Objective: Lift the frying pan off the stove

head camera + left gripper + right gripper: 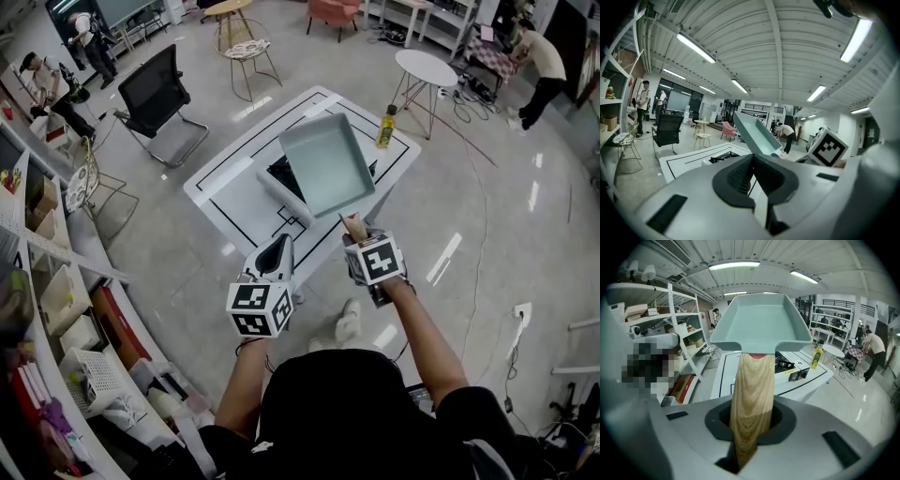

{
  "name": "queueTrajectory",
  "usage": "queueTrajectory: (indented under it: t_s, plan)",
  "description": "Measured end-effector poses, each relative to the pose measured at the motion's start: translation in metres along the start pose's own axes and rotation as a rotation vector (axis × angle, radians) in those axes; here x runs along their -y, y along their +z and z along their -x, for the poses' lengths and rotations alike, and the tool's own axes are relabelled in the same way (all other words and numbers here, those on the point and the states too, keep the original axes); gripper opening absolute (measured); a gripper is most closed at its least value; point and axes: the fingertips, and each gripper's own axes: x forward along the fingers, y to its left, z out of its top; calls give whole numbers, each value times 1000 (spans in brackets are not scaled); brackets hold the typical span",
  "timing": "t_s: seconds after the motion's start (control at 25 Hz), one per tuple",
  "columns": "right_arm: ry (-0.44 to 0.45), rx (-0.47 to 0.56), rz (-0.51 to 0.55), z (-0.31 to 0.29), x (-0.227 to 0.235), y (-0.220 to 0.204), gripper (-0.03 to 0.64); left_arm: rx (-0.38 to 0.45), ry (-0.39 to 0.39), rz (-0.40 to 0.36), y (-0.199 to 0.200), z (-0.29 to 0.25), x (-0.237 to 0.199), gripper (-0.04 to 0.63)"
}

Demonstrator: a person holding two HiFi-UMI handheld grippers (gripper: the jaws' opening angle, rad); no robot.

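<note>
Pan [326,161] up off the stove [279,174]

We clamp the pan's wooden handle [751,394] in our right gripper [354,228]. The square, pale green pan hangs tilted in the air above the stove on the white table [225,192]. Our left gripper [278,246] is empty, jaws together, beside the table's near edge.
</note>
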Motion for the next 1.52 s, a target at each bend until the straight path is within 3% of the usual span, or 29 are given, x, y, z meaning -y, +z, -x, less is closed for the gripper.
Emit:
queueTrajectory:
  t_s: [0.84,1.52]
  plan:
    - [-99,18,-91,45,-2,-15,37,7,-147,-12,3,-1,29,11]
    - [-86,50,-108,111,-2,-60,37,33,-140,7,-3,39,89,11]
